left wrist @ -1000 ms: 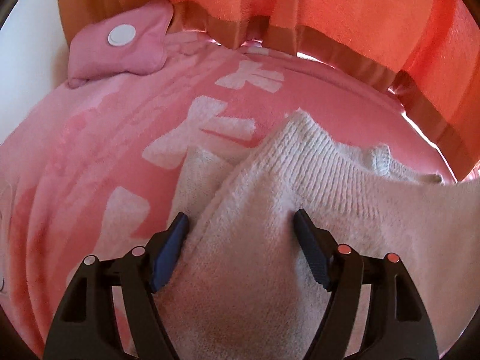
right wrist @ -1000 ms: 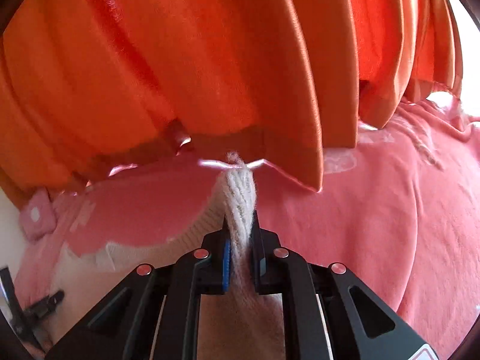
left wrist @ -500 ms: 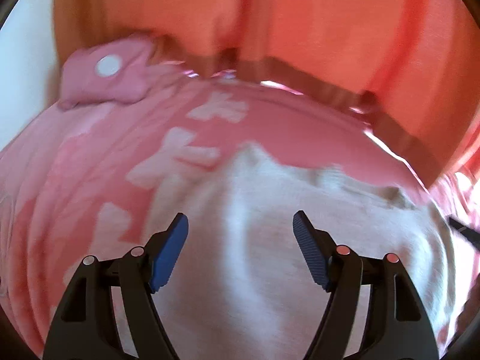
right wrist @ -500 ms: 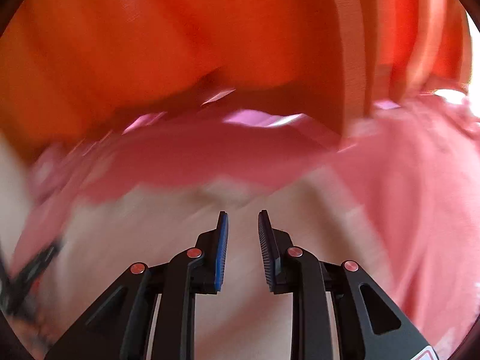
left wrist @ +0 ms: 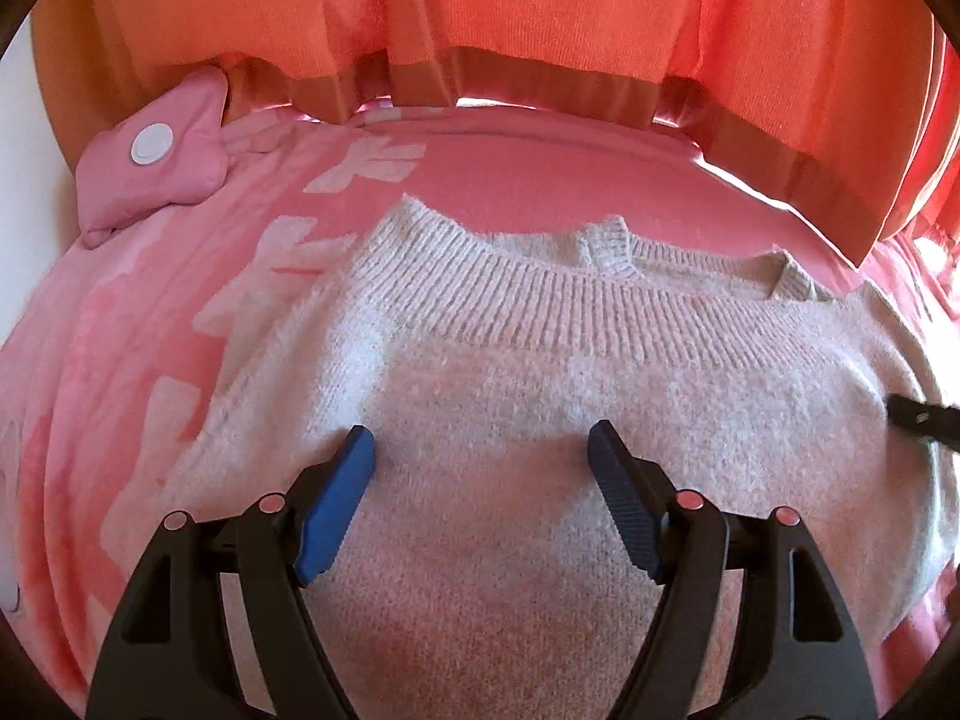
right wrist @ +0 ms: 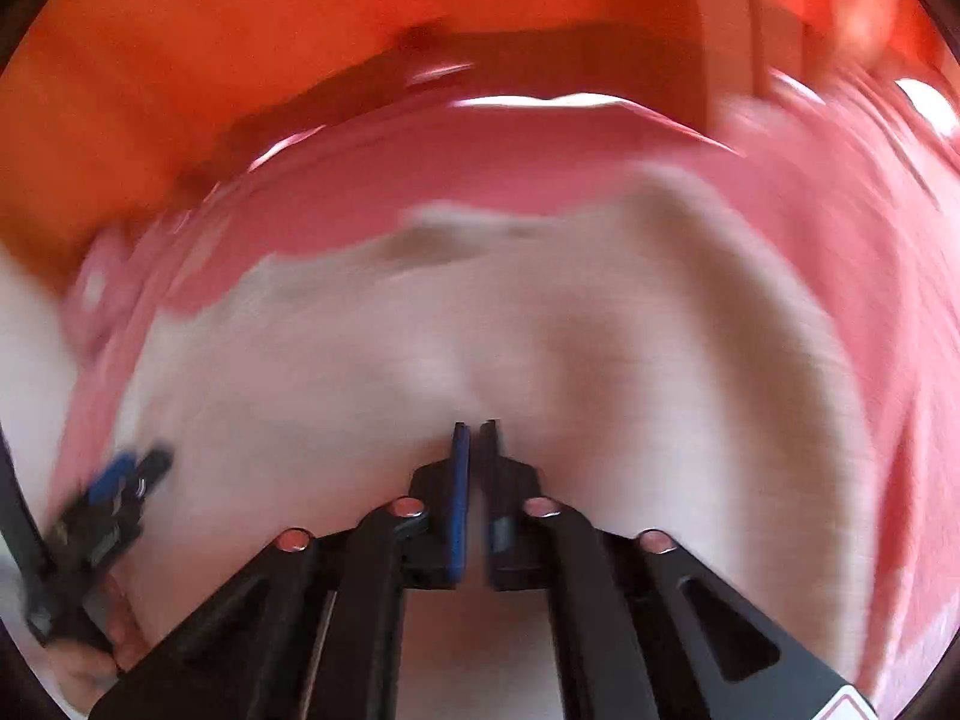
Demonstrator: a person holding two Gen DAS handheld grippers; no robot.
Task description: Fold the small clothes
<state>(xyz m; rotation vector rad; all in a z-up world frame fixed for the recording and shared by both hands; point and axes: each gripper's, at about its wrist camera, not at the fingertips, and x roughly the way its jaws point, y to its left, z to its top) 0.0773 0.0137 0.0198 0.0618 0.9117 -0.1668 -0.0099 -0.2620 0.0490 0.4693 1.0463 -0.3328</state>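
Cream knit sweater (left wrist: 540,372) lay spread flat on the pink blanket (left wrist: 138,324), ribbed hem toward the orange curtain (left wrist: 480,12). Left gripper (left wrist: 480,456) hovered over it, jaws wide, nothing between them. Right gripper (right wrist: 475,438) had just been closing, pads nearly together at the knit; blur hid whether any fabric was pinched. Pink pouch (left wrist: 156,162) sat at the blanket's far corner, contents unseen
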